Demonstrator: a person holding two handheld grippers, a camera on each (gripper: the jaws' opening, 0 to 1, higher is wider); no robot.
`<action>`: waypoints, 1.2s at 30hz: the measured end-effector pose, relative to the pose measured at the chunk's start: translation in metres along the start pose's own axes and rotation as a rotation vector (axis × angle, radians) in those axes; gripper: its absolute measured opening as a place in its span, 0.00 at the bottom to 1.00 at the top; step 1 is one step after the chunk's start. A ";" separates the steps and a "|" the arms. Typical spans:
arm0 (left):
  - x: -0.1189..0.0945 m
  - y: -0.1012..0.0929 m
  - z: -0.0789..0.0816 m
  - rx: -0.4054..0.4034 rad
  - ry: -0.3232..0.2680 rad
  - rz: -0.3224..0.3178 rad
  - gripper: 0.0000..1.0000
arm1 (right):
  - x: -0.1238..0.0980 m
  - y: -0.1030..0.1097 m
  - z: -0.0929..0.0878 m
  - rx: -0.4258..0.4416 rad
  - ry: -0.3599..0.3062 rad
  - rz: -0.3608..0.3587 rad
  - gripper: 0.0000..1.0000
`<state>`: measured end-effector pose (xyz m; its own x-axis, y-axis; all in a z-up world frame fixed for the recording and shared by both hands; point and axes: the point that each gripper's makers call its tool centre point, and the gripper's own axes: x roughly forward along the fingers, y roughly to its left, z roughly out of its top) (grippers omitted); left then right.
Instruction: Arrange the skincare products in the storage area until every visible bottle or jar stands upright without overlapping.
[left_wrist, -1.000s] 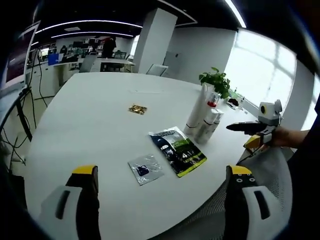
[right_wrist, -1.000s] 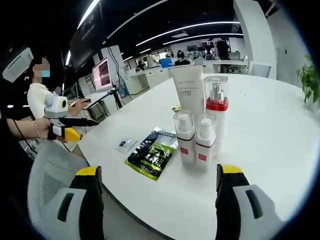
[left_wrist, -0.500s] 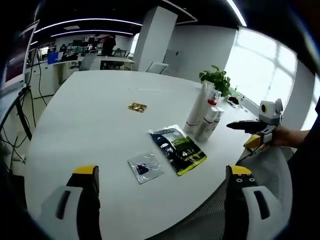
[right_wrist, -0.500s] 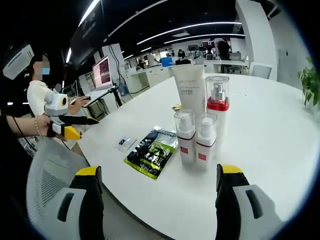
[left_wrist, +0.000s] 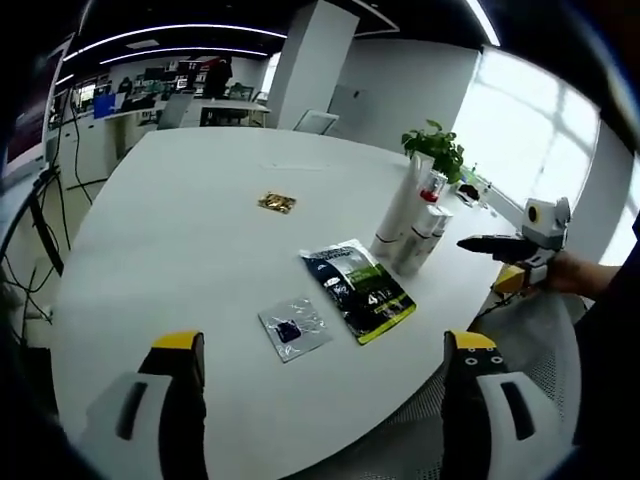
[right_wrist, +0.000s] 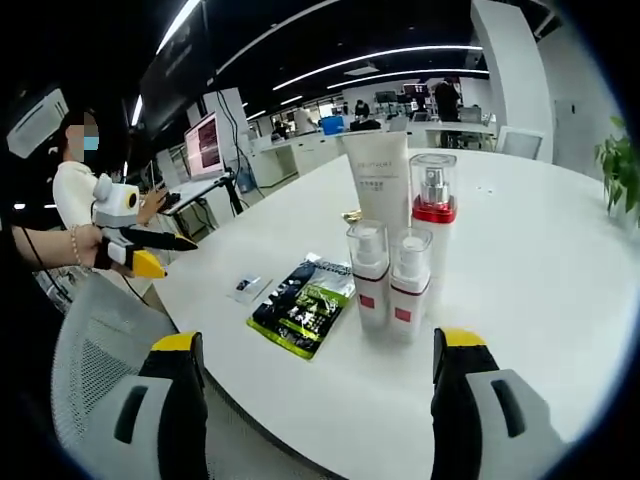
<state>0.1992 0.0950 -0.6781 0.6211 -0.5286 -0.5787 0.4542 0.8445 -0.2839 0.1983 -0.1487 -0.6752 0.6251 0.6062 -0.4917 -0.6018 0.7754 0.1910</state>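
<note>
Right gripper view: we saw four bottles (right_wrist: 400, 240) upright, clustered mid-worktop (right_wrist: 520, 260), green sachet (right_wrist: 300, 305) flat just left. Right gripper (right_wrist: 315, 400) and left gripper (left_wrist: 320, 400) hung off the near edge, jaws wide apart, holding nothing.

Standing upright near table edge: tall white squeeze tube (right_wrist: 378, 183), red-collared clear-capped pump bottle (right_wrist: 433, 228) just beside it, two short clear-capped white bottles (right_wrist: 390, 281) in front, close together, none overlapping.
</note>
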 end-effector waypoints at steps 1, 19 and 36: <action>0.001 -0.001 0.002 0.004 0.002 -0.002 0.92 | 0.000 0.000 0.000 0.001 -0.001 0.000 0.95; 0.046 -0.006 0.038 0.090 0.075 -0.048 0.89 | 0.001 -0.005 0.002 0.015 -0.013 -0.007 0.95; 0.102 -0.007 0.073 0.192 0.136 -0.082 0.89 | 0.000 -0.010 0.002 0.013 -0.007 -0.038 0.95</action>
<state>0.3061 0.0285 -0.6794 0.4911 -0.5672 -0.6612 0.6206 0.7604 -0.1914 0.2055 -0.1566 -0.6756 0.6508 0.5778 -0.4925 -0.5715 0.7999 0.1833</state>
